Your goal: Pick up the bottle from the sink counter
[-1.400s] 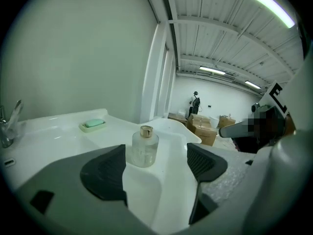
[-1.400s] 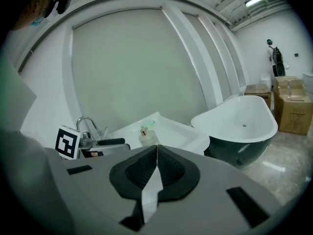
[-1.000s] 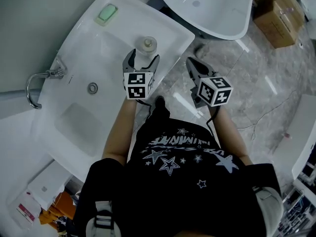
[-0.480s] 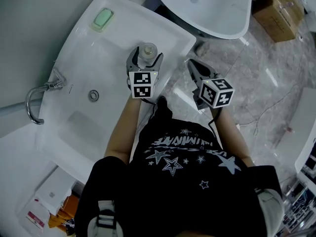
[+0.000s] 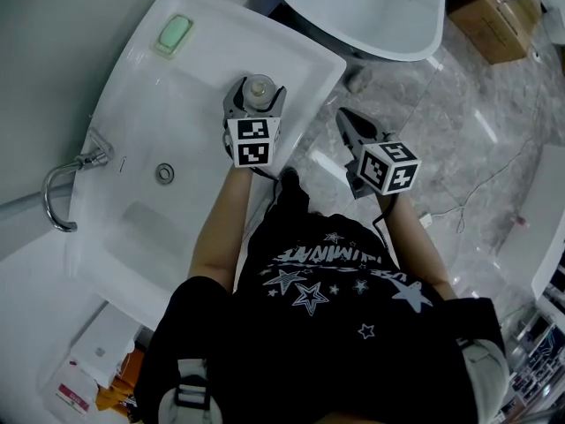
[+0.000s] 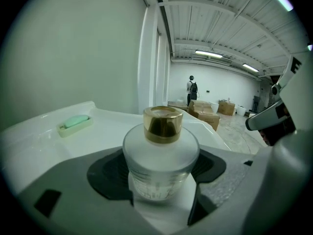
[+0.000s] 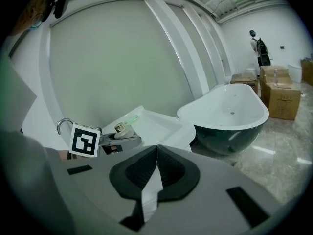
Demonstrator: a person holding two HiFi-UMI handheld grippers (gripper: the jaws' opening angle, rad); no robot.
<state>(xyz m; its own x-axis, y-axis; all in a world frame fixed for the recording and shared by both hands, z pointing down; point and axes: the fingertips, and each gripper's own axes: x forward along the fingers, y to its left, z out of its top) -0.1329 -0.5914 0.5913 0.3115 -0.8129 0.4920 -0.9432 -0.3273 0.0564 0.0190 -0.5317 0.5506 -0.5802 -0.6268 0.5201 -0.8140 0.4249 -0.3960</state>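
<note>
On sink counter [image 5: 177, 87], left gripper [image 5: 255, 101] clamped on bottle [image 6: 160, 153], right gripper [image 5: 346, 118] closed over marble floor [image 5: 459, 122]

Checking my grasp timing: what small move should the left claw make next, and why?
Probably squeeze the left claw shut before any lift. The frosted glass bottle with the gold cap stands on the white sink counter, flanked by the claw's dark pads, but firm contact on both sides isn't evident.
</note>
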